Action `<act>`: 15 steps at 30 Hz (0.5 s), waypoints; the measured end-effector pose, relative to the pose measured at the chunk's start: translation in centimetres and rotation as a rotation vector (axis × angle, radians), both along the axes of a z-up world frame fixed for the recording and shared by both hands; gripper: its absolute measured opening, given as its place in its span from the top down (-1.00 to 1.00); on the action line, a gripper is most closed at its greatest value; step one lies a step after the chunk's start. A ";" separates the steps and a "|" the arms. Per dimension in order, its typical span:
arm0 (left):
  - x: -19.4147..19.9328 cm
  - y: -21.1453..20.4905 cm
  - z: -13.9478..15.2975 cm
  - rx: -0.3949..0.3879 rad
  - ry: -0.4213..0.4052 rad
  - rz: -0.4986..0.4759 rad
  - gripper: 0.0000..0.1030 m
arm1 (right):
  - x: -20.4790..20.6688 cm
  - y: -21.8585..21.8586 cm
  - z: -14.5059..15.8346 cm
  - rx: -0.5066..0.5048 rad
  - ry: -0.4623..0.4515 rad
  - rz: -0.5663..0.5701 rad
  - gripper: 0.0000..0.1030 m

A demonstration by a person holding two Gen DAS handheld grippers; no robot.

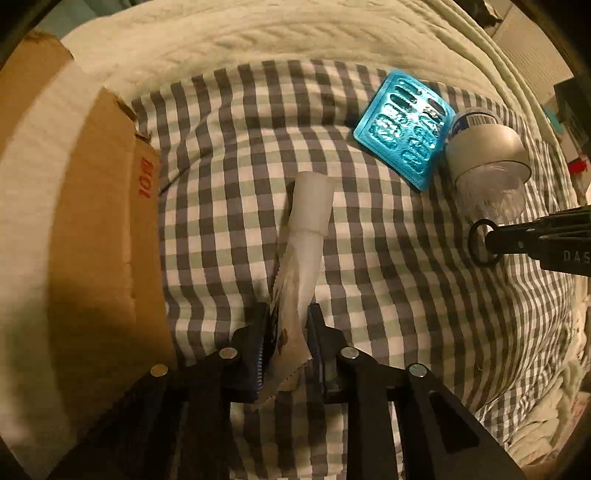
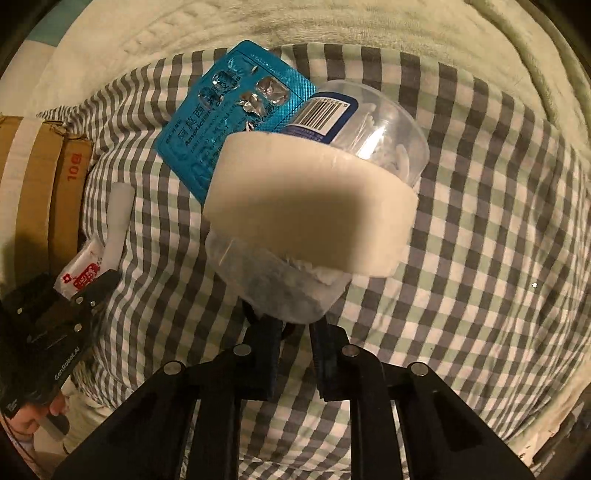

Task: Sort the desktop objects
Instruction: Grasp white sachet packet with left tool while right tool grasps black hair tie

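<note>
Checked cloth [image 1: 369, 295] spread over a cream blanket [image 1: 258, 33], cardboard box [image 1: 107, 206] at its left edge. Clear jar [image 2: 314, 206] with white band, lying on its side beside a blue blister pack [image 2: 207, 147], pinched at its lower edge by the right gripper [image 2: 293, 325]. White tube [image 1: 306, 236] with printed sachet, lying mid-cloth, clamped at its near end in the narrowed left gripper [image 1: 288, 325].
</note>
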State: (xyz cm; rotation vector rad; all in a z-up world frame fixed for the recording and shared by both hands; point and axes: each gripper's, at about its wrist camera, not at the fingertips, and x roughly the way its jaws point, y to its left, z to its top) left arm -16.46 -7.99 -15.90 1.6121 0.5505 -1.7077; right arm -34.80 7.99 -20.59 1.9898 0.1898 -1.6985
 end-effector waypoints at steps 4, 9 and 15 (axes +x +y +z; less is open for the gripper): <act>0.3 0.0 1.8 -0.004 0.025 0.045 0.64 | 0.7 0.5 1.1 -0.003 0.021 -0.005 0.78; 1.4 0.8 4.2 -0.011 0.060 0.086 0.64 | 1.5 1.6 3.0 -0.006 0.057 -0.013 0.79; 1.4 0.4 6.9 0.005 0.138 0.131 0.66 | 2.9 2.8 6.0 -0.029 0.097 -0.027 0.79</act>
